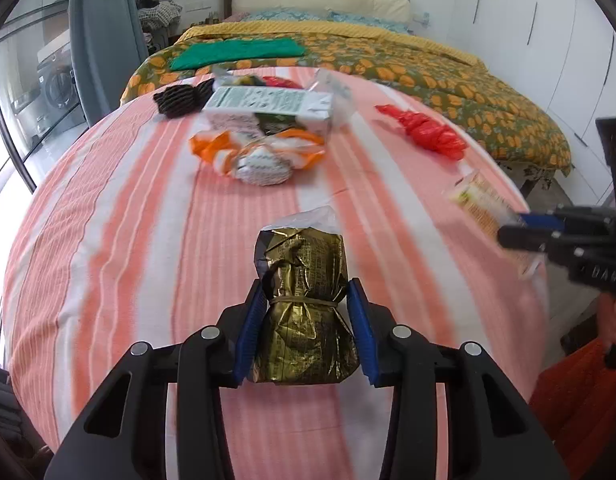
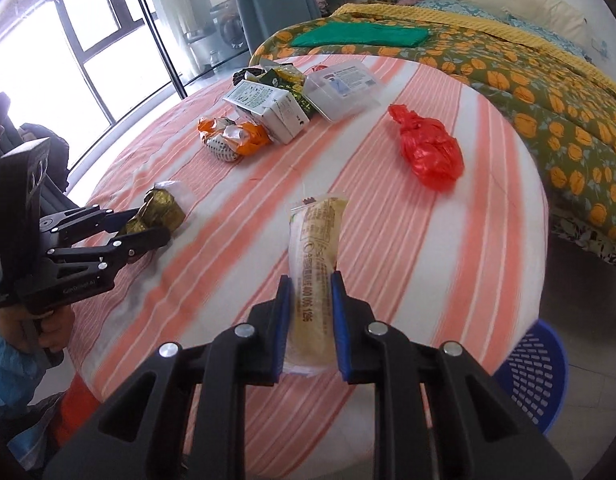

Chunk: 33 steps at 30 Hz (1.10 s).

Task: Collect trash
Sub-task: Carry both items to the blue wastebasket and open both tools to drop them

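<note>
The left hand-held gripper (image 1: 305, 312) squeezes a crinkly gold foil packet (image 1: 301, 300) tied with a rubber band. Its blue pads (image 1: 249, 328) press on both sides of the packet, low down near the band. The packet sits on the round worktop with the pink and white striped cloth (image 1: 119, 220), near the front edge.

The right hand-held gripper (image 2: 308, 308) grips a long pale yellow plastic pouch (image 2: 314, 248) with writing on it. The pouch sticks out forward between the blue pads.

Farther back on the worktop lies a red plastic bag tied in a knot (image 2: 428, 150). Near the middle is an orange and white wrapper bundle (image 2: 231, 138), just beside a white cardboard box (image 2: 267, 110). Behind the box rests a clear plastic container (image 2: 342, 88).

A blue basket with holes (image 2: 536, 376) stands on the floor beside the worktop. Behind the worktop is a bed with a flowery orange and green blanket (image 2: 548, 92).
</note>
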Each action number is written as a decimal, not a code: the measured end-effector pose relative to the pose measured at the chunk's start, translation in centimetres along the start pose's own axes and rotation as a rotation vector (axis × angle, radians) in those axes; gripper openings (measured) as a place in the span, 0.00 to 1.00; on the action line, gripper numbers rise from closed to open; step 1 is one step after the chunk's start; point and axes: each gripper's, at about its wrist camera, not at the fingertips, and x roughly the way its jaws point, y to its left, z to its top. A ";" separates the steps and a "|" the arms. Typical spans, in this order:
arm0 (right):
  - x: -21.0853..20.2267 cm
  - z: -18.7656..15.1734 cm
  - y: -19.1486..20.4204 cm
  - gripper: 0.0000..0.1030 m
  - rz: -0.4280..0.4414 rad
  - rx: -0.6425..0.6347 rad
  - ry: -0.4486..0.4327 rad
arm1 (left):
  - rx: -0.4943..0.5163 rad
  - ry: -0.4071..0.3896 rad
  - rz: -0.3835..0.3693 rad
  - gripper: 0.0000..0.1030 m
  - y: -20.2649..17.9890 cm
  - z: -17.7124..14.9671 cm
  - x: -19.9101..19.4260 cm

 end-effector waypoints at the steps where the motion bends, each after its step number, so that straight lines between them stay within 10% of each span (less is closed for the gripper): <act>1: -0.1 -0.2 0.0 0.19 0.006 0.008 -0.003 | -0.008 -0.007 -0.010 0.39 -0.4 0.1 -0.2; 33: -4.6 -1.8 -5.8 0.19 0.014 0.179 -0.093 | 0.015 0.005 -0.208 0.38 -9.4 2.2 0.2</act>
